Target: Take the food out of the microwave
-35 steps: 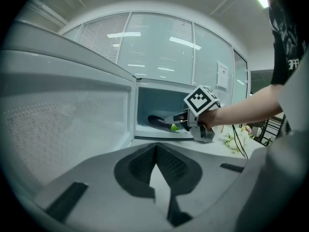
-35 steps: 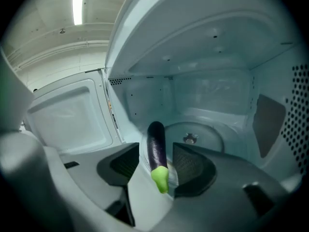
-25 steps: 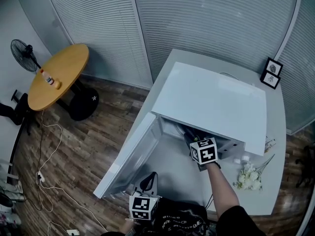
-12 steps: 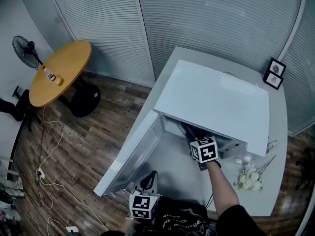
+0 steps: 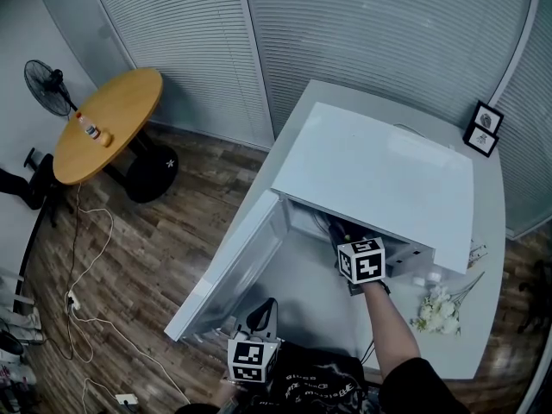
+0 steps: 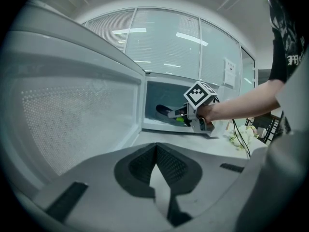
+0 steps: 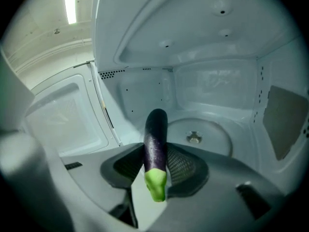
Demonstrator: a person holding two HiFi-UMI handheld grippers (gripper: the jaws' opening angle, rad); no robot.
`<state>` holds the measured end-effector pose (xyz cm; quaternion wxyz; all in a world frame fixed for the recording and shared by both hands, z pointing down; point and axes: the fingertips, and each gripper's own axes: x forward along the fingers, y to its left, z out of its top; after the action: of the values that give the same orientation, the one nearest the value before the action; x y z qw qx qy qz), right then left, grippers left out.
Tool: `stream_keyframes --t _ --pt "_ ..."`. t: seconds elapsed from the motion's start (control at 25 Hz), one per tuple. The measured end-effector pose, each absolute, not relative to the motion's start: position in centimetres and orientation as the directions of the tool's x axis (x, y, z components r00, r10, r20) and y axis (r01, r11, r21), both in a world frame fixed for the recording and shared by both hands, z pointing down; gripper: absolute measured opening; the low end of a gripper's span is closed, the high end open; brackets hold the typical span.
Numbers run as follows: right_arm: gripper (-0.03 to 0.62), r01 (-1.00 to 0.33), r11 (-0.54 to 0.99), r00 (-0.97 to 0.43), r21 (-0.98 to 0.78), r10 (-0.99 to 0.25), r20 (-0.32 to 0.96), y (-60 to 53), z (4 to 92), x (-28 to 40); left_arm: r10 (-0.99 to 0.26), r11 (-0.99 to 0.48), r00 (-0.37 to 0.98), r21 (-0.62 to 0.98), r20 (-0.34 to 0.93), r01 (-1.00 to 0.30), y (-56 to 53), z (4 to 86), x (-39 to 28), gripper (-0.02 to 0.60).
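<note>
Inside the open microwave, our right gripper is closing its jaws on the eggplant (glossy dark purple, bright green stem end nearest us), pads touching both its sides. Our left gripper, jaws pressed together and empty, sits beside the door.

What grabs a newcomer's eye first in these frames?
The white microwave on the counter stands out, its door swung wide open to the left. Inside it, the right gripper has a purple eggplant with a green stem between its jaws, which are closing on it in front of the turntable. The left gripper sits shut and empty by the open door.
</note>
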<state>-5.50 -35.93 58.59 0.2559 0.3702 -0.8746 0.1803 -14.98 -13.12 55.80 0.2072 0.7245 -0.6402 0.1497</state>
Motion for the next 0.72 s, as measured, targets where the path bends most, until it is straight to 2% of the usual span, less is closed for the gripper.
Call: stream_keyframes --t 0.72 --pt "0.14 -0.747 0.665 -0.569 -0.02 -0.623 0.537 -34.7 56.5 -4.5 -0.872 -0.114 0.154 0.114 0.465 -0.987 -12.9 55.7 -14.7 0.008"
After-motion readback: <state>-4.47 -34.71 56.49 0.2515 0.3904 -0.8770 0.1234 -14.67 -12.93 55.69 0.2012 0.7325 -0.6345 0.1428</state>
